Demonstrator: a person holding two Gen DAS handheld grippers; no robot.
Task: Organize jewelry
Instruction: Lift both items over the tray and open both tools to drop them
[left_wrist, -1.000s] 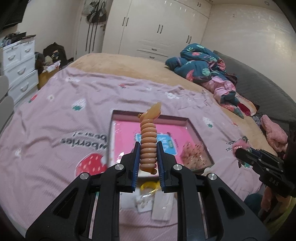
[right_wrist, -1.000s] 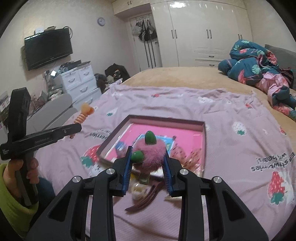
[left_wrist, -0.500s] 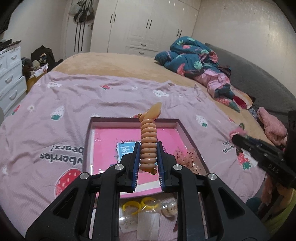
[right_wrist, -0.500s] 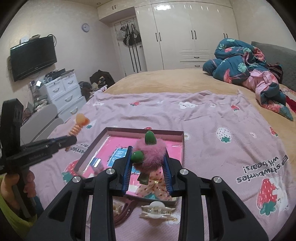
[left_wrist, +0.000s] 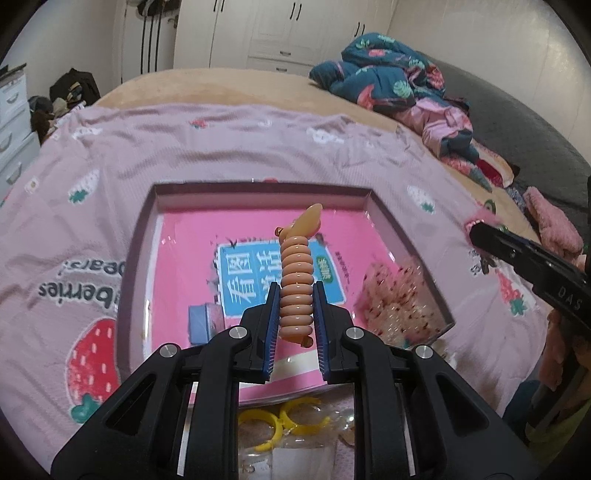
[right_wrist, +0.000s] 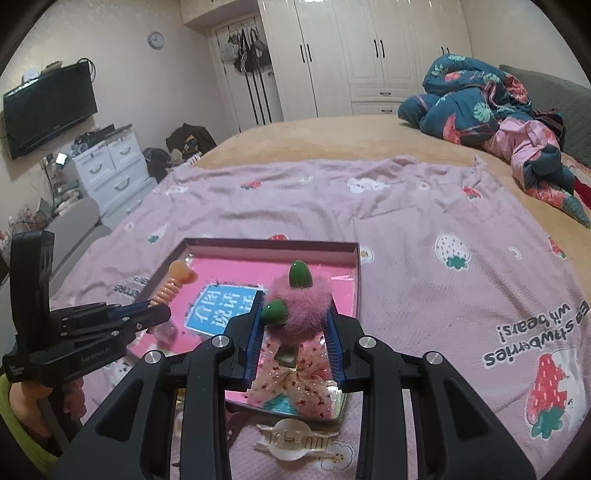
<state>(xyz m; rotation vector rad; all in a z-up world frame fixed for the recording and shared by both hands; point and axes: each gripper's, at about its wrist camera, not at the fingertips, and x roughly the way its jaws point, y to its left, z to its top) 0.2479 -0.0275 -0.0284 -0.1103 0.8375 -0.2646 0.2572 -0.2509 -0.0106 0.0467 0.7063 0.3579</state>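
Peach-coloured and coiled, the spiral hair tie (left_wrist: 296, 291) stood upright between the blue pads of our left gripper (left_wrist: 295, 310), whose jaws were closed tightly on its lower coils. Seen from the left wrist, the tie hung above the shallow box (left_wrist: 258, 192) with the pink printed lining, which lay on the pale purple strawberry blanket (left_wrist: 74, 221). Near the box's right wall lay a translucent spotted bow (left_wrist: 399, 295). In front of the box, partly hidden by the gripper's frame, we saw two yellow rings (left_wrist: 284, 421) on a clear packet. At the far right edge of that view our right gripper (left_wrist: 476, 230) reached in, a tuft of pink fluff at its tip.

From the right wrist, the left gripper (right_wrist: 162, 314) appeared at the left, over the box's left rim, with the hair tie (right_wrist: 173, 284) jutting from it. At centre, the right gripper (right_wrist: 295, 325) had its jaws partly closed on a fluffy pink hair clip (right_wrist: 299, 310) bearing two green ovals; the pads pressed its sides. The clip hung over the near part of the box (right_wrist: 269, 242), directly above the spotted bow (right_wrist: 295, 384). Nearest us, on the blanket (right_wrist: 443, 258) just outside the box, lay a pearly white claw clip (right_wrist: 291, 439).
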